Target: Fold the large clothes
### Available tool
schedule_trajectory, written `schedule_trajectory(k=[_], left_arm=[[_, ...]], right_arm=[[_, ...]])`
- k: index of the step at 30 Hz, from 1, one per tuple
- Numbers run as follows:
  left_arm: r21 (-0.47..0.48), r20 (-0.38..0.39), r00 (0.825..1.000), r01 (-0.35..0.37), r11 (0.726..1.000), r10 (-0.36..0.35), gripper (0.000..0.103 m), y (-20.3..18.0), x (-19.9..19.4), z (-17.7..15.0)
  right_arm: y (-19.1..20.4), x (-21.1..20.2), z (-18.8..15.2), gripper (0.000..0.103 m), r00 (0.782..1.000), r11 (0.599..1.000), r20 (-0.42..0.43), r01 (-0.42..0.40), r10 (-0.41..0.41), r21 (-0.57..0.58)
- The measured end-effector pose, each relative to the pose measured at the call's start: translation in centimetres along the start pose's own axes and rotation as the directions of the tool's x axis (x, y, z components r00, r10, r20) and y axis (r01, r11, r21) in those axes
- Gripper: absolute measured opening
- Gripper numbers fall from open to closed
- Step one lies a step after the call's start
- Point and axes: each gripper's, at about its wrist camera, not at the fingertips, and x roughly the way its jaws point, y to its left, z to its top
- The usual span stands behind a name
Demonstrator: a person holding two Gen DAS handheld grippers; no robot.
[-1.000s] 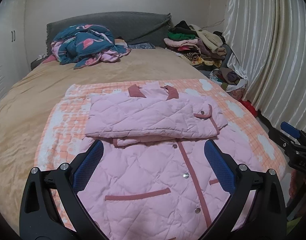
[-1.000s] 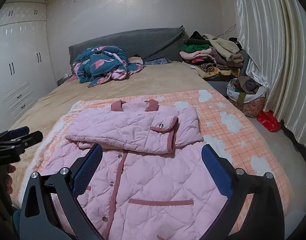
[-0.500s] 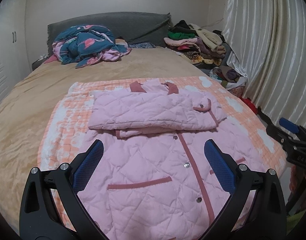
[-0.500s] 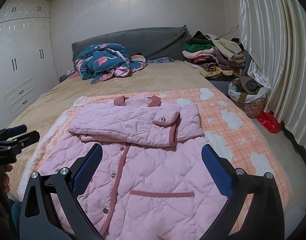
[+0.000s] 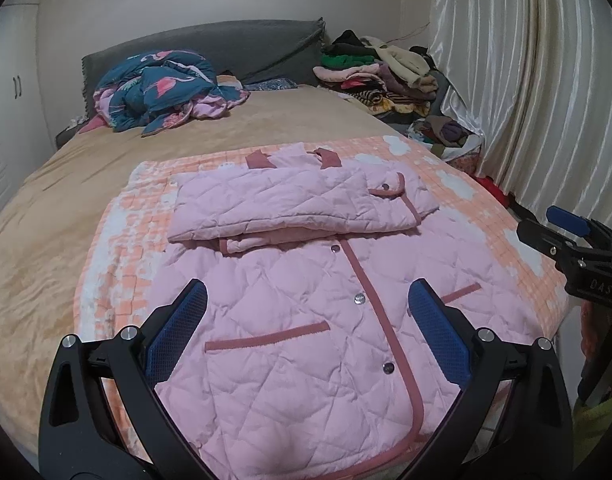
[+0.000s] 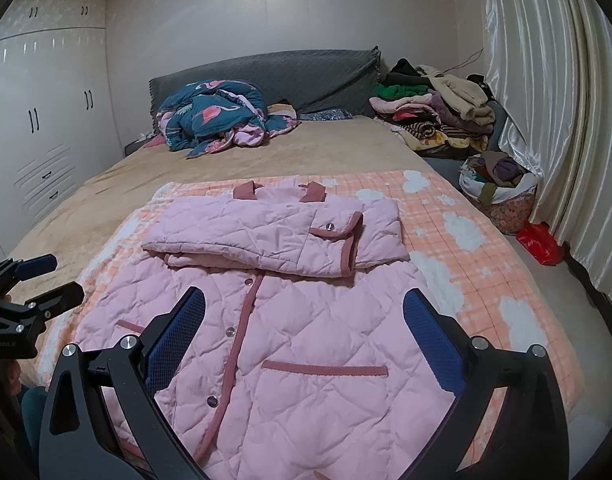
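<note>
A pink quilted jacket (image 5: 306,312) (image 6: 306,340) with dusty-red trim lies buttoned and front-up on an orange checked blanket (image 5: 118,264) (image 6: 466,248). Both sleeves (image 5: 290,204) (image 6: 274,236) are folded across its chest below the collar. My left gripper (image 5: 306,320) hovers open above the lower left half of the jacket, nothing between its blue pads. My right gripper (image 6: 304,320) hovers open above the lower right half, also empty. Each gripper shows at the edge of the other's view: the right gripper (image 5: 574,244), the left gripper (image 6: 26,292).
The blanket covers the near end of a tan bed (image 5: 46,208). A crumpled teal flamingo quilt (image 6: 214,120) lies by the grey headboard (image 6: 306,76). Piled clothes (image 6: 434,116), a full basket (image 6: 498,188) and a curtain (image 6: 546,100) stand on the right; white wardrobes (image 6: 46,120) stand left.
Both grippers have pulled back and risen a little from the jacket, so more of its lower half and hem shows. The jacket has not moved and both grippers stay open.
</note>
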Motion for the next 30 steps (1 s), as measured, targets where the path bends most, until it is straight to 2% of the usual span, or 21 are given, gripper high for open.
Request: schedule_trajectory(k=[30], left_arm=[[0.016, -0.054, 0.998, -0.016, 1.000, 0.017, 0.095, -0.4, -1.1, -4.0]], right_arm=[[-1.1, -3.0, -2.1, 0.099, 1.000, 1.000, -0.006, 0.011, -0.011, 0.003]])
